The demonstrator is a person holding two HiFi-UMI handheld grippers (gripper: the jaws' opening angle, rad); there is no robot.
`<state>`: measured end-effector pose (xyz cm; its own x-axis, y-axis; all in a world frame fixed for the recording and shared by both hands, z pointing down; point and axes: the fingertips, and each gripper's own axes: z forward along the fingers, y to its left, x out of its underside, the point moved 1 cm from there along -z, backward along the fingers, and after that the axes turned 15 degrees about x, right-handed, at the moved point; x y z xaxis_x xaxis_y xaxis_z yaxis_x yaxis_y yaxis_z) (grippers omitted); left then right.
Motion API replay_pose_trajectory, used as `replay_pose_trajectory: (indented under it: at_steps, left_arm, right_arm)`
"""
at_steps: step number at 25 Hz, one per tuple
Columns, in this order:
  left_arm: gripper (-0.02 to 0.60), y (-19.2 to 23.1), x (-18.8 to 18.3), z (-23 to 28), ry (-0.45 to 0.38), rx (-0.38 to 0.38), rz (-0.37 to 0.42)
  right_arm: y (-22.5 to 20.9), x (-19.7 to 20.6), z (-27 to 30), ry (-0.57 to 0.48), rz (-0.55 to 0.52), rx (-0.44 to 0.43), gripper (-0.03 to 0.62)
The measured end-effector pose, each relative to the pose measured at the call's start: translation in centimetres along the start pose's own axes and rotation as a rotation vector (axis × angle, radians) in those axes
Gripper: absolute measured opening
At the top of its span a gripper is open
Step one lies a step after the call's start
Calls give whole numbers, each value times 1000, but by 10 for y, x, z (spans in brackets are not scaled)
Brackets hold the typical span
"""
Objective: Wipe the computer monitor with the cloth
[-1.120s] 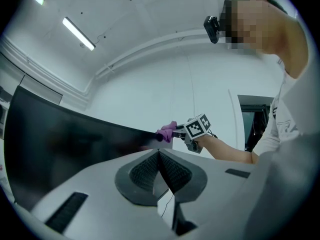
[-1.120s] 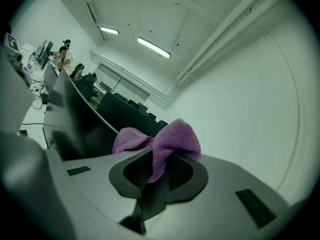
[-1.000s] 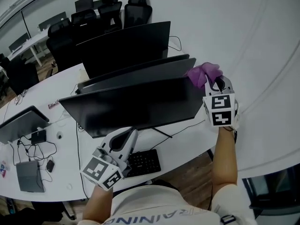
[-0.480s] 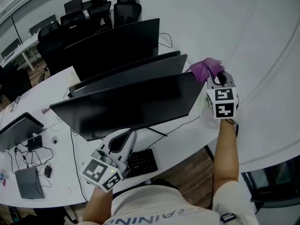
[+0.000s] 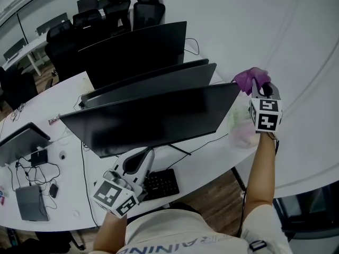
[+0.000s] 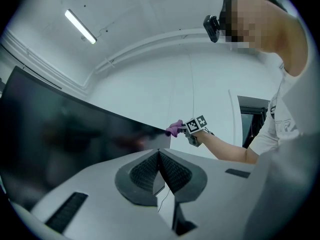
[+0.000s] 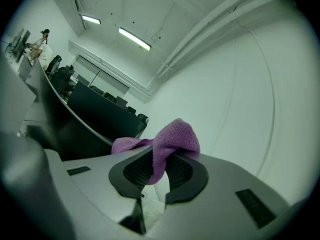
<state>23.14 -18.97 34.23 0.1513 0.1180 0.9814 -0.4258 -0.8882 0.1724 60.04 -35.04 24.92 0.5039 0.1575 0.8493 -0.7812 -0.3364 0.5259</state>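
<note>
Two grippers in play, but only one is doing any work. The right gripper point(image 5: 257, 86) has its jaws clamped on a bunched purple cloth point(image 5: 249, 78), most of which puffs out past the tips. The cloth sits right at the monitor's point(image 5: 153, 118) upper right corner. From the left gripper view it looks like it's touching that corner or just off it, and I honestly can't say which.

The left gripper point(image 5: 139, 160) hangs below the monitor's bottom edge, next to the keyboard point(image 5: 161, 183). Its jaws are pressed together with nothing between them, and it isn't bracing the screen.

As for progress, my guess is it's early or mid-way. The cloth is on the very edge of the panel rather than on the big dark face. The screen gives no clear sign of which areas are clean, though there are hazy patches in the left gripper view that could be plain reflections. I'd say most of the front surface is left to wipe.

Compared with a second ago, the cloth was draped over the monitor's top edge just inside that corner. It has now slid outward to the corner tip, with the right arm stretched further. The left gripper hasn't really budged.
</note>
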Motion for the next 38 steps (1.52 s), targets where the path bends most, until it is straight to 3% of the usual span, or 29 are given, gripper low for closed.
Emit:
replay_pose_trajectory:
  at_steps: [7, 19, 29, 38]
  left_arm:
    - [9, 2, 1, -3, 3, -12, -4]
    - [9, 4, 3, -6, 20, -23, -3]
    - [9, 3, 7, -7, 37, -26, -5]
    - [9, 0, 12, -9, 52, -32, -8]
  right_arm:
    - [-14, 12, 13, 25, 1, 60, 55]
    - [36, 24, -6, -40, 52, -121, 55]
    - [48, 47, -12, -22, 54, -166, 55]
    - [75, 93, -15, 24, 42, -234, 55]
